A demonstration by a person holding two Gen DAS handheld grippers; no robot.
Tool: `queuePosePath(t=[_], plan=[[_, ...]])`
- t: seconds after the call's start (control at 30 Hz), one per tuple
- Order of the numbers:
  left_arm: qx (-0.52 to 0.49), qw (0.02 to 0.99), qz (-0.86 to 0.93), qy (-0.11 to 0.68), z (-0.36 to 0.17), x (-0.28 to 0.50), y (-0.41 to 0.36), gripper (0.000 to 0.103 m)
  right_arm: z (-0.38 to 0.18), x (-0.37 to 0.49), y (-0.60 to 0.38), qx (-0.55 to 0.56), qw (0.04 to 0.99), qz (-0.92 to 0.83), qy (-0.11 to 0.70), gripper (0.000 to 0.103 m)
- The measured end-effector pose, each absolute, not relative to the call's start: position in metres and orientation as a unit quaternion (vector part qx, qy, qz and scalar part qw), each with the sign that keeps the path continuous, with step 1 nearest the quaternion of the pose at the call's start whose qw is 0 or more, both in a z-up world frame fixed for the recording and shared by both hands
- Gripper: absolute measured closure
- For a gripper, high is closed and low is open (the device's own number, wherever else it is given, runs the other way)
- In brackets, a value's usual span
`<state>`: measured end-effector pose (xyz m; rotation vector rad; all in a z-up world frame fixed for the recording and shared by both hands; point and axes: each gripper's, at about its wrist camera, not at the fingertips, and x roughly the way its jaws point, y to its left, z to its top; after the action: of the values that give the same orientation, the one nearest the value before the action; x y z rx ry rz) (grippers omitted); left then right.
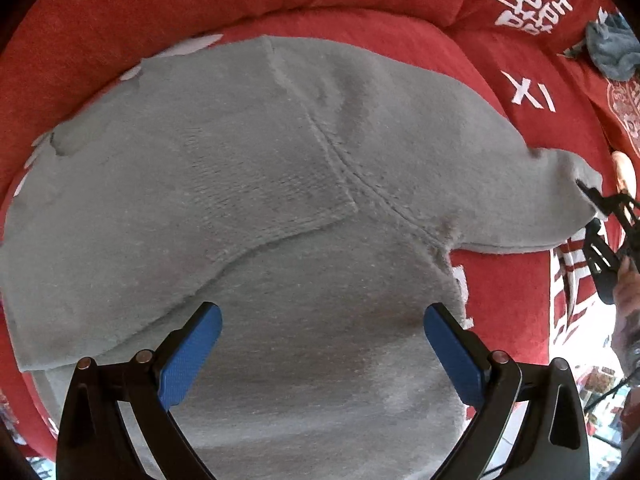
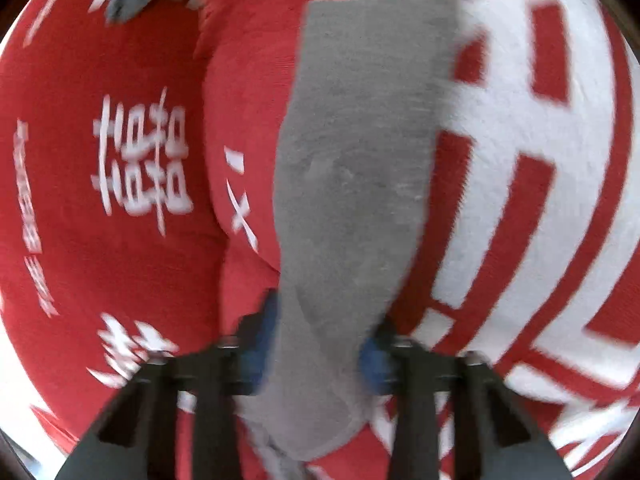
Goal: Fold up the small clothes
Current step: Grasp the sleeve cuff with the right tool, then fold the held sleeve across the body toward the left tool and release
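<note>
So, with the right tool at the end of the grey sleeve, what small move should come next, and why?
Probably carry the sleeve inward across the grey top. The right tool has the sleeve end between its pads, that sleeve lies stretched out on the red blanket, and the open left tool hovers over the body.

Sweater spread on blanket, sleeve stretching rightward, another cloth, perhaps crumpled, far right

top: grey fleece, matt, napped | blanket: red plush, white woven marks | left gripper: black matt plastic, blue textured pads, metal pins | far cloth: blue-grey, seemingly fuzzy
</note>
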<state>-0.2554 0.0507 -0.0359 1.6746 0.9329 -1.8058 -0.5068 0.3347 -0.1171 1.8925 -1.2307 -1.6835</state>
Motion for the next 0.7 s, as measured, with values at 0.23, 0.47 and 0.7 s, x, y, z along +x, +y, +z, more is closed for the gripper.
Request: queuePosePath(t=[0.23,0.47,0.7], plan=[[0.612,0.284,-0.653,0.345,-0.033,-0.225,0.038,0.002,-0.088,-0.499,0.295,0.643,0.257,-0.564,-0.451,0.096],[0.606,0.319,-0.643,0.342,-0.027,-0.187,0.024,0.002,-0.035,-0.462,0.199,0.640,0.396,-0.533,-0.386,0.095],[0.593,0.354,-0.634,0.348,-0.022,-0.136,0.006,0.002,0.012,-0.369,0.083,0.641,0.540,-0.506,-0.202,0.095]])
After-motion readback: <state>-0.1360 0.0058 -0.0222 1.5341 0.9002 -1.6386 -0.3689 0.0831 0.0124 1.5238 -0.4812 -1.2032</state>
